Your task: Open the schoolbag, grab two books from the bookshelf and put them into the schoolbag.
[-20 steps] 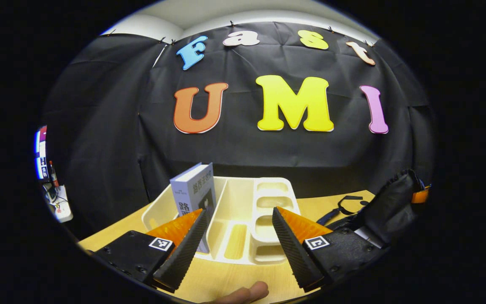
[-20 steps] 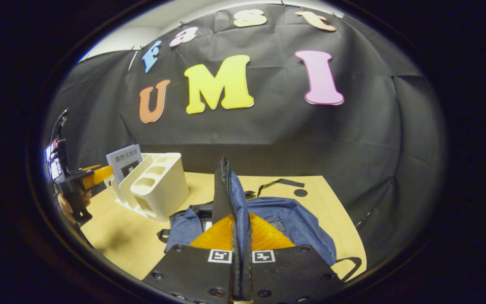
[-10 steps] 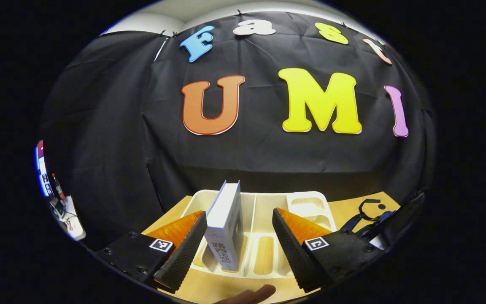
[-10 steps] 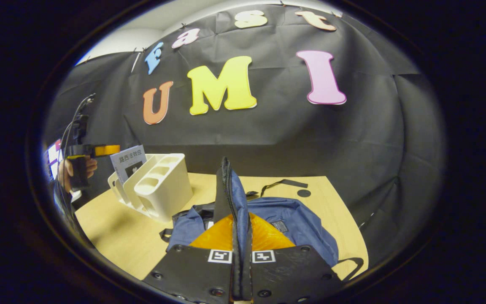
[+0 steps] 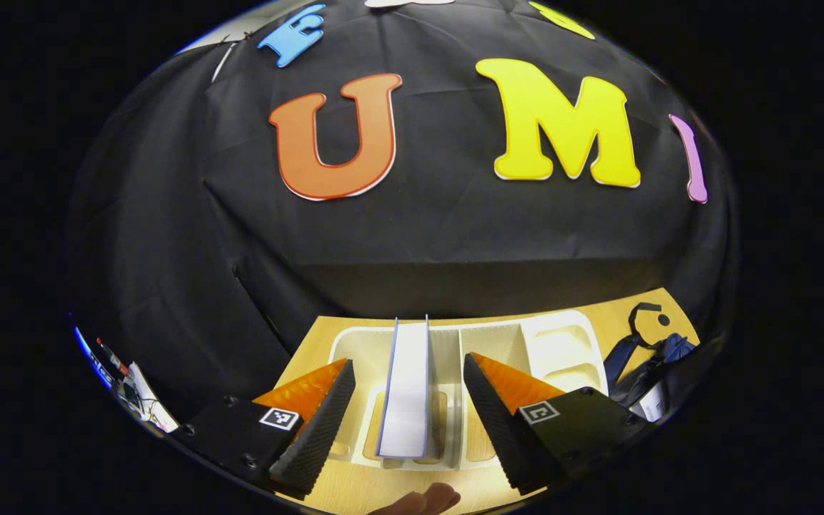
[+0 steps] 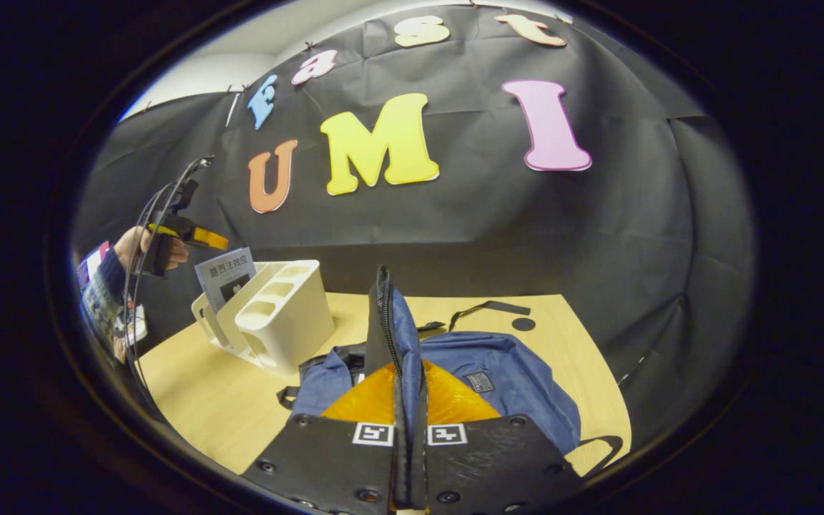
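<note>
In the left gripper view, a white book (image 5: 406, 390) stands upright in the cream bookshelf (image 5: 562, 322), seen from above on its top edge. My left gripper (image 5: 407, 366) hangs open above it, one finger on each side, not touching. In the right gripper view, my right gripper (image 6: 408, 386) is shut on the zipper edge (image 6: 382, 315) of the blue schoolbag (image 6: 505, 372) and holds it up, so the bag stands open. The same view shows the left gripper (image 6: 190, 234) in a hand (image 6: 133, 247) above the book (image 6: 224, 275) and the bookshelf (image 6: 290, 318).
The wooden table (image 6: 204, 400) carries the shelf at the left and the bag at the right. Black bag straps (image 6: 487, 309) trail toward the back wall. The schoolbag (image 5: 644, 357) lies just right of the shelf in the left gripper view. A fingertip (image 5: 426, 497) shows below.
My left gripper has risen and tipped down over the shelf, so the book now sits between its open fingers seen from above. The right gripper still holds the bag's edge up.
</note>
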Demonstrator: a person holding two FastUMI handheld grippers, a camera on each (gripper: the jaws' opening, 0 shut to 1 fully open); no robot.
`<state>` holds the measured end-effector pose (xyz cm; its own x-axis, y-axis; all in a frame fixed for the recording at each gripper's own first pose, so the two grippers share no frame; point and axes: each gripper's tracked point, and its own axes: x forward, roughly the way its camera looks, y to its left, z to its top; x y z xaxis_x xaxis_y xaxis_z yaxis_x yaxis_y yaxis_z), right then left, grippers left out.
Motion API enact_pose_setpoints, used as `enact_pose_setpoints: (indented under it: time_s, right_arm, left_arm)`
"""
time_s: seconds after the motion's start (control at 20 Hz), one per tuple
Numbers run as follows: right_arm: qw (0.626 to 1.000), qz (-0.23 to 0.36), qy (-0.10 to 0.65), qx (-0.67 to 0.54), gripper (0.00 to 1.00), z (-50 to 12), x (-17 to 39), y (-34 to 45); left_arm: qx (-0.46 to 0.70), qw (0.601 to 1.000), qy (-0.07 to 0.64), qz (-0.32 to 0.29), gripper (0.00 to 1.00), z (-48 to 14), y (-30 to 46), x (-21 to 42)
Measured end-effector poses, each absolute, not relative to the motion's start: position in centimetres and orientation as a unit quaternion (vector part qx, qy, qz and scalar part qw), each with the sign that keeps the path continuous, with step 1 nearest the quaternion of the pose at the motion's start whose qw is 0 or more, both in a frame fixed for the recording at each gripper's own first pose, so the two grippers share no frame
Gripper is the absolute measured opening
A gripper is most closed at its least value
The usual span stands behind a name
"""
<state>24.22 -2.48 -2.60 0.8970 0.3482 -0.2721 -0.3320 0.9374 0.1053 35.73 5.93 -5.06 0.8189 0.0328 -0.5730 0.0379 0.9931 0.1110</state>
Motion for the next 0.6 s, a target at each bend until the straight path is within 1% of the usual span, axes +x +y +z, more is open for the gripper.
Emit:
enact_pose_setpoints:
  time_s: [0.1, 0.2, 0.3, 0.35, 0.4, 0.45, 0.5, 0.6]
  right_arm:
    - [0.973, 0.178, 0.143, 0.031, 0.03, -2.6, 24.3, -2.2]
    - [0.974, 0.176, 0.143, 0.021, 0.03, -2.9, 24.3, -2.3]
    - [0.974, 0.175, 0.141, 0.008, 0.02, -3.1, 24.2, -2.2]
    - [0.972, 0.184, 0.144, 0.014, 0.0, -3.1, 23.9, -1.8]
    - [0.969, 0.196, 0.148, 0.025, 0.03, -3.3, 23.4, -1.0]
    - [0.969, 0.199, 0.147, 0.022, 0.0, -3.4, 23.4, -0.8]
    - [0.969, 0.2, 0.143, 0.015, 0.03, -3.4, 23.6, -1.1]
    - [0.968, 0.205, 0.146, 0.018, 0.03, -3.8, 23.6, -1.1]
  left_arm:
    - [0.072, 0.94, 0.333, -0.002, 0.94, -6.9, 5.9, 36.5]
    - [0.072, 0.929, 0.363, 0.013, 0.92, -8.4, 6.3, 37.2]
    - [0.065, 0.918, 0.392, 0.003, 0.9, -9.6, 6.1, 37.4]
    - [0.075, 0.913, 0.401, 0.003, 0.89, -10.1, 6.4, 37.5]
    - [0.083, 0.906, 0.415, 0.007, 0.86, -11.0, 6.7, 37.6]
    - [0.09, 0.899, 0.429, 0.015, 0.84, -11.6, 6.9, 37.4]
    - [0.088, 0.894, 0.439, 0.014, 0.77, -12.2, 6.8, 37.6]
    - [0.085, 0.886, 0.456, 0.007, 0.72, -12.8, 6.6, 37.6]
